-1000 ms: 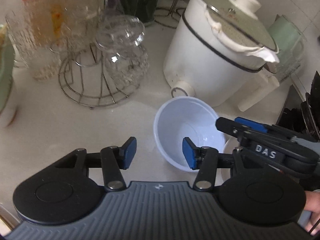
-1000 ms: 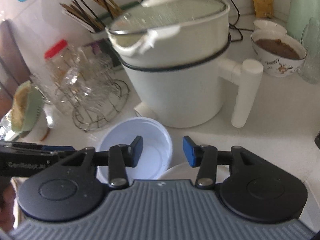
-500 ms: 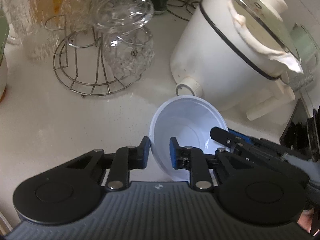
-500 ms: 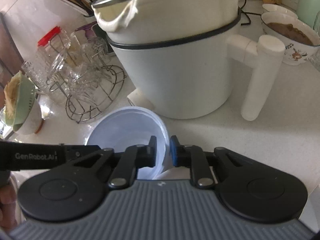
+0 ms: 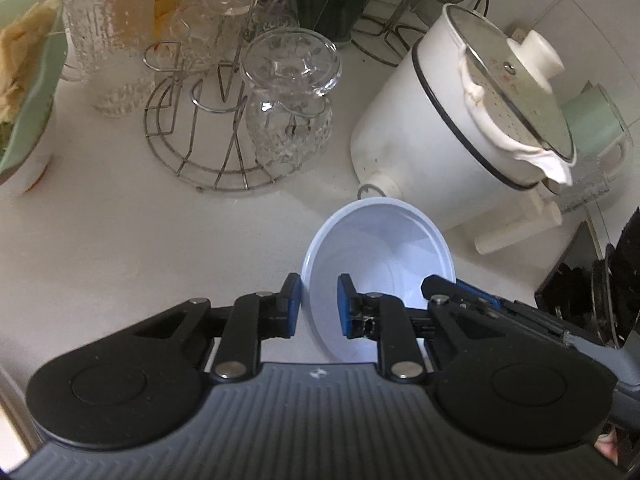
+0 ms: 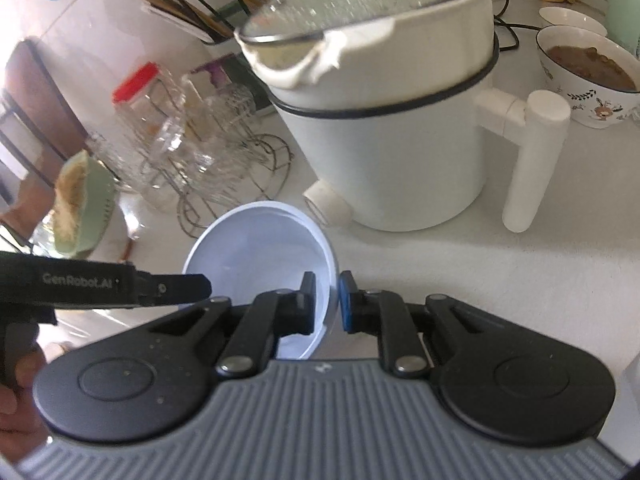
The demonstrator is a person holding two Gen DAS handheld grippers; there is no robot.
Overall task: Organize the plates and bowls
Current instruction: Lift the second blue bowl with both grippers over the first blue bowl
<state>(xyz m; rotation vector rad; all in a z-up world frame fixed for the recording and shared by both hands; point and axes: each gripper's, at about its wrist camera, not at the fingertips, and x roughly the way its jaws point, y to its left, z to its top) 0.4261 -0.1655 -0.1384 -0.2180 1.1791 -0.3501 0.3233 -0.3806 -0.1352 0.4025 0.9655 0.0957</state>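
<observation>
White bowl (image 5: 380,256) rim (tilted) sits pinched between both tools' pads (image 5: 292,300).

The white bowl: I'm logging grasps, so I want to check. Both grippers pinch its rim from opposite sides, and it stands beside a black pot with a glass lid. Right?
Not quite: the pot is white, not black, as the right wrist view shows. The rest holds: the left gripper and right gripper each pinch the rim of the white bowl from opposite sides.

Pale blue-white bowl (image 5: 384,240), blue-padded black tools, white black-banded pot (image 6: 396,152), red-lidded jar (image 6: 140,96).
</observation>
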